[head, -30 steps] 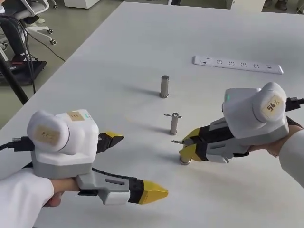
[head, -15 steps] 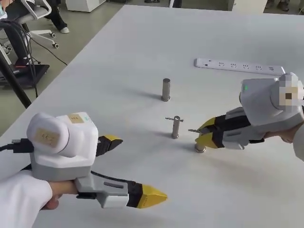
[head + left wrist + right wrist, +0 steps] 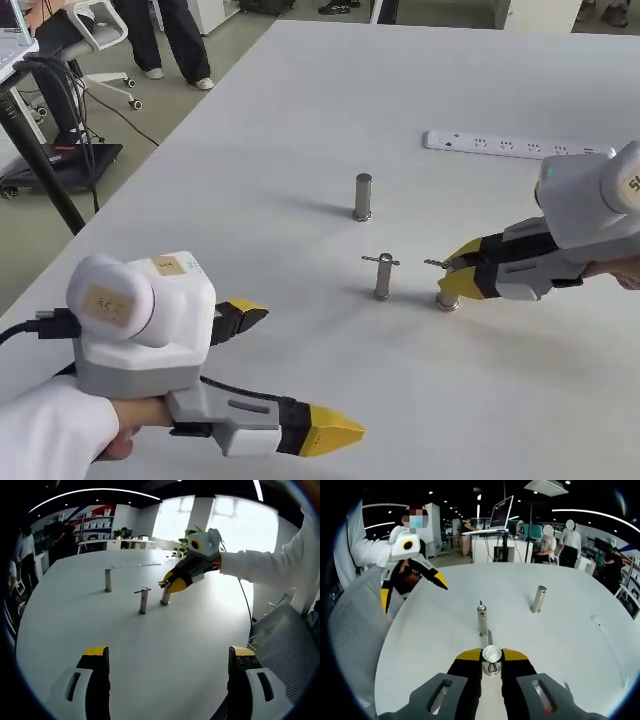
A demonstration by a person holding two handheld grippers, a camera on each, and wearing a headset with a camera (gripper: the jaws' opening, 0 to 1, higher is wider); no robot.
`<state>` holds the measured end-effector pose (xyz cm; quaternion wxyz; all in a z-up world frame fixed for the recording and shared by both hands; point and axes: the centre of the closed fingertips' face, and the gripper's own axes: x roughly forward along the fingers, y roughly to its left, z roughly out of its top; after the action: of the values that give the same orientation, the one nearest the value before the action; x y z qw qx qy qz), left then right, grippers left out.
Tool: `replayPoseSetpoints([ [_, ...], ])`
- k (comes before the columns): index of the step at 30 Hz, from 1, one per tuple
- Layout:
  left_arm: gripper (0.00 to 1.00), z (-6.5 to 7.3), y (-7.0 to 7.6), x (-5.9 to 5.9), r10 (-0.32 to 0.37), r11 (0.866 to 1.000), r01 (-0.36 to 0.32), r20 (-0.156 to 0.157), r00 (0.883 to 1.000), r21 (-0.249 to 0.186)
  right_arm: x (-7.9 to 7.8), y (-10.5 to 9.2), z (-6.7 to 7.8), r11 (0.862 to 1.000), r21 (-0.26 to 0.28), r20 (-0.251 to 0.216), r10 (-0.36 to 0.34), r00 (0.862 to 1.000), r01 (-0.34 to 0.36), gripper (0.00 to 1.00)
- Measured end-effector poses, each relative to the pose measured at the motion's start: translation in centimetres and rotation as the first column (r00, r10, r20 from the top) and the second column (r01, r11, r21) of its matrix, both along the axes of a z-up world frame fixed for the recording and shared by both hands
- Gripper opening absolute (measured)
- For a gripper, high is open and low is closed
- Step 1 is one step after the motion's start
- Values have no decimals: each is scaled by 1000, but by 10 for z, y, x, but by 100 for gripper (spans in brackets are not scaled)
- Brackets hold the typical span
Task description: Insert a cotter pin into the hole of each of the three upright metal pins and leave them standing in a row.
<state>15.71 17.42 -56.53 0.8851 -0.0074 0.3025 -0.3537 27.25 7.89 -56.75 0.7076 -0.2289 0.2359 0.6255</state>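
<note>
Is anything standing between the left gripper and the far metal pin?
Nothing visible does: bare table lies between the left gripper and the far metal pin. The middle pin, with its cotter pin, stands off that line, nearer the right gripper.

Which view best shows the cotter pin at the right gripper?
Right gripper view: the cotter pin sits close up between the fingers, its loop beside the metal pin. Head view shows its tip poking past the fingers; left gripper view shows it tiny, far off.

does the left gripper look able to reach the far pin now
Likely yes: the left gripper is open and empty, with bare table between it and the far pin. The right gripper, shut on a cotter pin, is off to one side.
</note>
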Motion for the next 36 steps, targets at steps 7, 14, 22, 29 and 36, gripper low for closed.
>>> replayPoseSetpoints([
  [7, 99, 2, -4, -4, 6, 1000, -6, -10, 1000, -30, -4, 8, -3, 1000, 2, -5, 25, 1000, -25, 8],
  [14, 99, -1, -5, -6, 7, 1000, -7, -17, 1000, -29, -7, 10, -4, 999, 11, -17, 37, 999, -37, 9],
  [22, 99, -4, -7, -11, 7, 999, -8, -34, 999, -34, -6, 10, -4, 998, 31, 27, 47, 999, -48, 9],
  [29, 99, 0, -11, -12, 0, 998, -2, -34, 999, -55, -4, 8, -11, 999, -4, 50, 40, 998, -40, 19],
  [36, 99, 3, -12, -12, -9, 999, 7, -28, 1000, -47, -8, 8, 5, 997, 79, 27, -2, 1000, 0, 35],
])
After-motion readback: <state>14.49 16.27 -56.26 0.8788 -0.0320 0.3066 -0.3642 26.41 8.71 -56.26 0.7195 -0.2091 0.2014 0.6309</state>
